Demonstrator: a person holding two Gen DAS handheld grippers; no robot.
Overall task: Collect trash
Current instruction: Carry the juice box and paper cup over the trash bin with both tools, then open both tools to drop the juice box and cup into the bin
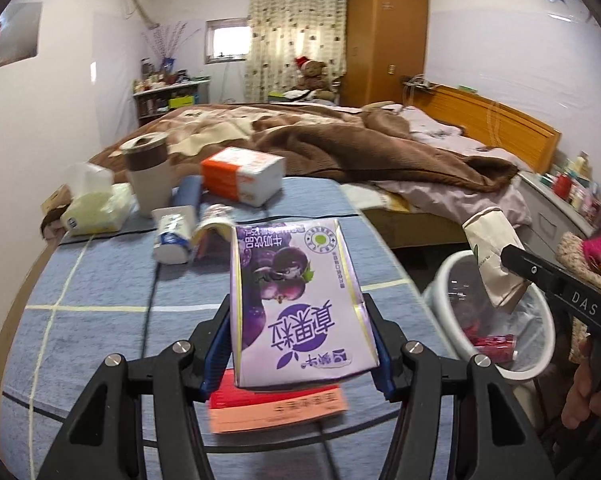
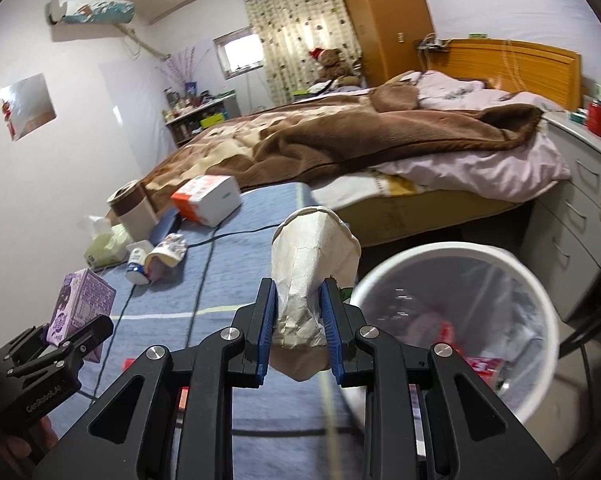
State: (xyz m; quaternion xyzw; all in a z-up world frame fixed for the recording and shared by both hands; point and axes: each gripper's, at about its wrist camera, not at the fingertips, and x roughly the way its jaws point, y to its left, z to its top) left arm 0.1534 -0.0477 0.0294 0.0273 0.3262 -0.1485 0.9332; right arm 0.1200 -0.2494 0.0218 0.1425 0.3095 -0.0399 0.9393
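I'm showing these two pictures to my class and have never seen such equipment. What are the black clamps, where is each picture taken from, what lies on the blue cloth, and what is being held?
A person holds a hand-operated clamp in each hand; each carries a wide-angle camera looking along its fingers. One picture comes from the left gripper, shut on a purple milk carton. The other comes from the right gripper, shut on a crushed paper cup near the white waste bin. On the blue cloth remain a tissue pack, a lidded cup, an orange-and-white box and small lying containers.
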